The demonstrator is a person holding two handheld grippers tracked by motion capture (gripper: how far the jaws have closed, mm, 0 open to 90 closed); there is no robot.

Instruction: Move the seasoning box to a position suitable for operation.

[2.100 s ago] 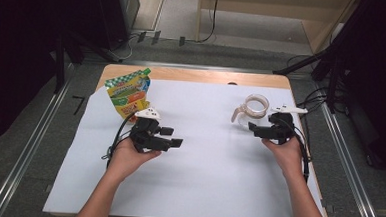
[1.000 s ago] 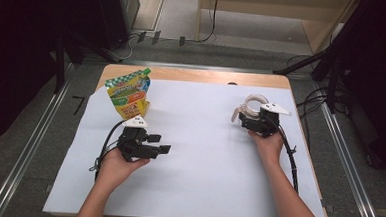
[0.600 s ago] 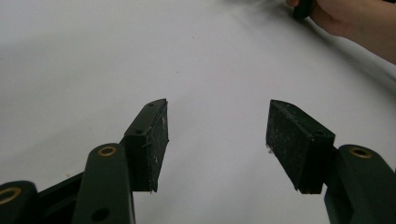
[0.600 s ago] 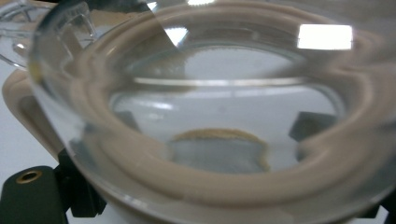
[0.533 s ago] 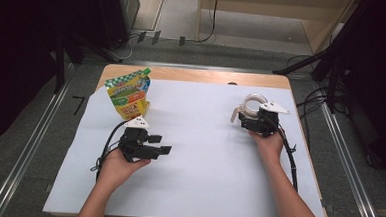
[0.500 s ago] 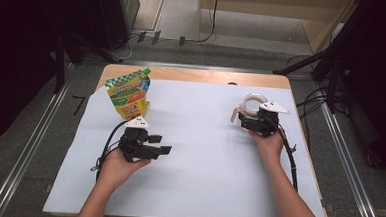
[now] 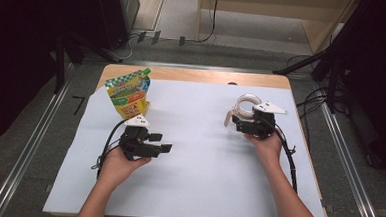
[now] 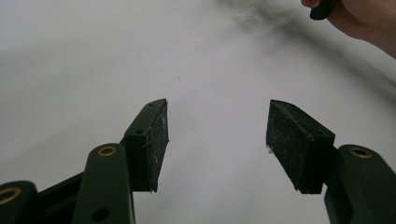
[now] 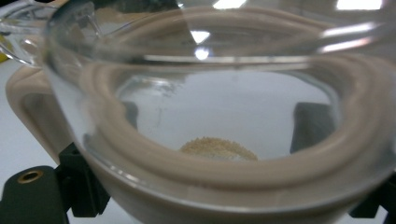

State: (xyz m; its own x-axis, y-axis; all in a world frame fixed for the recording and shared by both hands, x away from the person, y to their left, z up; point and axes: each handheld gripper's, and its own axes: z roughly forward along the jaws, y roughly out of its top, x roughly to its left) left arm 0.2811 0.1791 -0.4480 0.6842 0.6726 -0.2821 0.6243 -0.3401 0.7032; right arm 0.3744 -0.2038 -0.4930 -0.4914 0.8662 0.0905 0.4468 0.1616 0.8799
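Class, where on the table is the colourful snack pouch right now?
In the high view the snack pouch stands at the table's far-left corner, just beyond the left gripper.

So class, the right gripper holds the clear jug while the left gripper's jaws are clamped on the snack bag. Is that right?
Not quite. The right gripper does hold the clear jug, but the left gripper has open jaws with nothing between them; the left gripper view shows this. The snack bag stands apart.

A wooden table (image 7: 192, 76) has a big white sheet (image 7: 197, 179) over most of it. A bright snack bag (image 7: 128, 93) stands near the far left corner.
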